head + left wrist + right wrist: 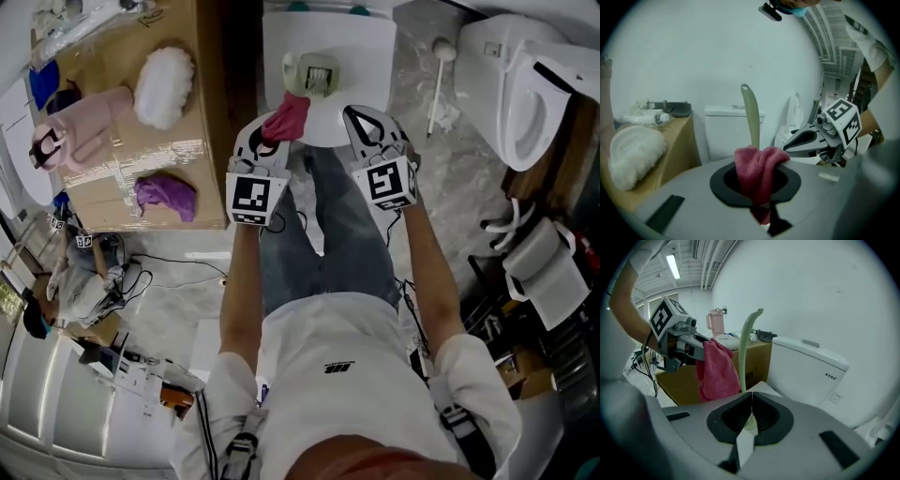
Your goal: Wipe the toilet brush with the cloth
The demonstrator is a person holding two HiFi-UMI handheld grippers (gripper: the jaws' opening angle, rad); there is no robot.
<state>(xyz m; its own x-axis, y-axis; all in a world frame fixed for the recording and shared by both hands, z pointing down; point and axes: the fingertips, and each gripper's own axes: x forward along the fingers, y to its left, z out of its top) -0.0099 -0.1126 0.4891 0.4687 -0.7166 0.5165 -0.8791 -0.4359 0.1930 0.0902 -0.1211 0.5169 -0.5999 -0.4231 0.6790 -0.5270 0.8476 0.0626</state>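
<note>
A pale green toilet brush (pixel 314 75) stands in its holder on a white toilet (pixel 370 56) in front of me. Its curved handle (pixel 751 117) rises just beyond both grippers. My left gripper (pixel 265 141) is shut on a red cloth (pixel 289 117), which hangs bunched from its jaws (pixel 759 173) close beside the handle. My right gripper (pixel 361 122) hovers to the right of the brush, its jaws meeting tip to tip (pixel 752 392) with nothing between them. In the right gripper view the handle (pixel 746 348) stands between the cloth (pixel 715 371) and the tank (pixel 806 371).
A cardboard box (pixel 202 178) on the left carries a white fluffy duster (pixel 164 84), a pink item (pixel 89 127) and a purple cloth (pixel 167 195). A second toilet (pixel 525 89) stands at the right, with a white brush (pixel 439 84) lying on the floor. Another person (pixel 84 281) sits at lower left.
</note>
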